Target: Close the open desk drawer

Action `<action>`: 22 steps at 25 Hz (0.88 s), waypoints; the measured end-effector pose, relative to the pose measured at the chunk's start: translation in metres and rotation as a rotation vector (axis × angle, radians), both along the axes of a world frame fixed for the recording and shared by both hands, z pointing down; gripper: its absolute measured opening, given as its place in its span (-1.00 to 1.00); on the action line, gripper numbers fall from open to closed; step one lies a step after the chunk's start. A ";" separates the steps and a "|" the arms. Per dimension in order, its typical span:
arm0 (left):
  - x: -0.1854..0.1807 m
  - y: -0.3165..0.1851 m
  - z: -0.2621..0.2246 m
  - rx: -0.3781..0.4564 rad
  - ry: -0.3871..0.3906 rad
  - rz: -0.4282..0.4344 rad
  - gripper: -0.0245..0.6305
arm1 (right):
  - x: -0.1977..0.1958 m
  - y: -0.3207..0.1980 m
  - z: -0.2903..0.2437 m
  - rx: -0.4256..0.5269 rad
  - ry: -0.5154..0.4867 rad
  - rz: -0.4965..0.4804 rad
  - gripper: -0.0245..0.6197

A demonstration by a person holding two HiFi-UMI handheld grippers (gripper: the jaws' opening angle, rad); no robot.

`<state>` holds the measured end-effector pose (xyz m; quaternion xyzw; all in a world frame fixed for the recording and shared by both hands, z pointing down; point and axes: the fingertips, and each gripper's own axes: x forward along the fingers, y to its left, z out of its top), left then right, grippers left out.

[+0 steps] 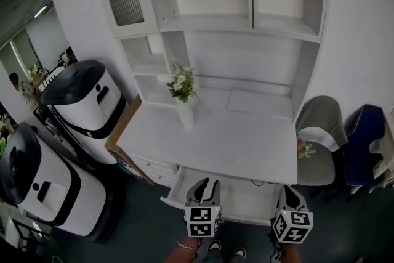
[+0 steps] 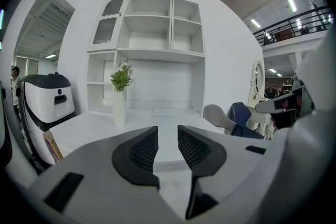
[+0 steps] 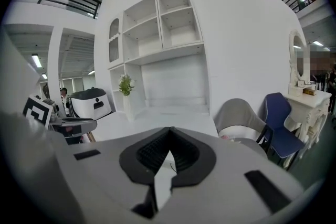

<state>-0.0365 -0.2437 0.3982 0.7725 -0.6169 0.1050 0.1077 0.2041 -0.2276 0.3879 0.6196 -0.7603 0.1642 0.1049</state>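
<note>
1. The left claw (image 2: 168, 139) is held with its jaws slightly apart and empty, toward the drawer's 9 o'clock side
2. The drawer (image 1: 246, 200) is seen pulled open at the table's (image 1: 234, 141) 6 o'clock edge
3. The right claw (image 3: 169, 136) is held closed and empty at the drawer's 3 o'clock end

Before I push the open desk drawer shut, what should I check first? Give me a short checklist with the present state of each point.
1. Drawer is pulled out from under the desk top: ok.
2. Left gripper is free: ok, jaws apart, nothing between them.
3. Right gripper is free: ok, jaws together on nothing.
4. Nothing sticks up out of the drawer: cannot tell, both grippers cover part of it.
5. A gripper already touches the drawer front: cannot tell from the head view.
6. Vase stands upright, back from the front edge: ok.
</note>
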 end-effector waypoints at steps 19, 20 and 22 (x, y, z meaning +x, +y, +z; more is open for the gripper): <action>-0.021 0.086 0.113 -0.185 0.017 -0.127 -0.53 | -0.029 0.028 0.116 -0.232 -0.009 -0.132 -0.90; -0.022 0.091 0.120 -0.193 0.011 -0.130 -0.53 | -0.030 0.030 0.122 -0.243 -0.003 -0.137 -0.90; -0.024 0.097 0.133 -0.206 -0.002 -0.129 -0.53 | -0.031 0.033 0.133 -0.264 0.009 -0.147 -0.90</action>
